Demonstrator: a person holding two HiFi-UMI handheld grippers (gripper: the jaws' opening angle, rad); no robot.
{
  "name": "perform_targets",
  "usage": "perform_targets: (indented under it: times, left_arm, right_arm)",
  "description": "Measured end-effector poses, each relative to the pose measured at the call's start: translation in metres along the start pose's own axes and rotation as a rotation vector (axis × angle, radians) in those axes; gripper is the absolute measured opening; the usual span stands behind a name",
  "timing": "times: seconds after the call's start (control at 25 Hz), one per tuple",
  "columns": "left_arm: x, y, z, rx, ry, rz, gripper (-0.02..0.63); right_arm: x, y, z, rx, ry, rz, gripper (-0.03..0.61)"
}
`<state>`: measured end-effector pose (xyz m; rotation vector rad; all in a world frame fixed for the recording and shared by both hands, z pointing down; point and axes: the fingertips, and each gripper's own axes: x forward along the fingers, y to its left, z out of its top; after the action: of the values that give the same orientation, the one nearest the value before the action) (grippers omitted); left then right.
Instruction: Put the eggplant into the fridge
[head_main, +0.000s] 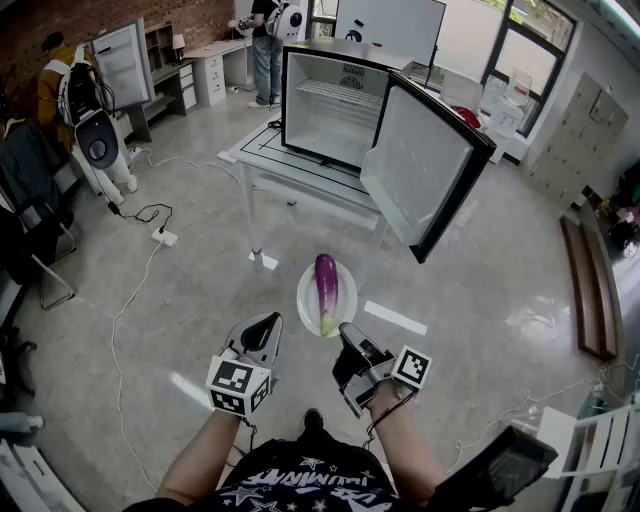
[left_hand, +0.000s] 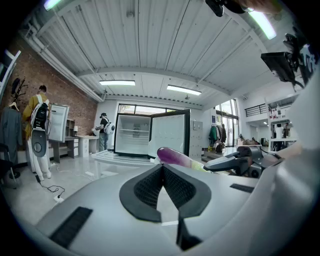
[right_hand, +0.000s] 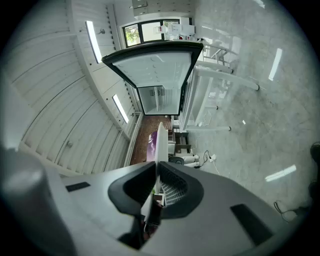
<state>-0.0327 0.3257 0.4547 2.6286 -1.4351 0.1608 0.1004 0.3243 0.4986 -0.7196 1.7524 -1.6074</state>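
A purple eggplant with a green stem end lies on a white plate held in the air above the floor. My right gripper is shut on the plate's near rim; in the right gripper view the plate runs edge-on between the jaws, the eggplant just behind it. My left gripper hangs shut and empty to the left of the plate. From the left gripper view the eggplant shows beyond the closed tips. The black fridge stands ahead on a white table, its door swung wide to the right.
Cables and a power strip lie on the floor to the left. A second small fridge and a person stand at the back. Another person is at the left. A white chair is at lower right.
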Motion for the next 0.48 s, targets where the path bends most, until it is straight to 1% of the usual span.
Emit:
perform_targets:
  times: [0.48]
  left_arm:
    - [0.0049,0.0018,-0.0005,-0.004,0.001,-0.003,0.009]
  right_arm:
    - [0.0023,-0.0029,0.0031,-0.014,0.003,-0.006,0.025]
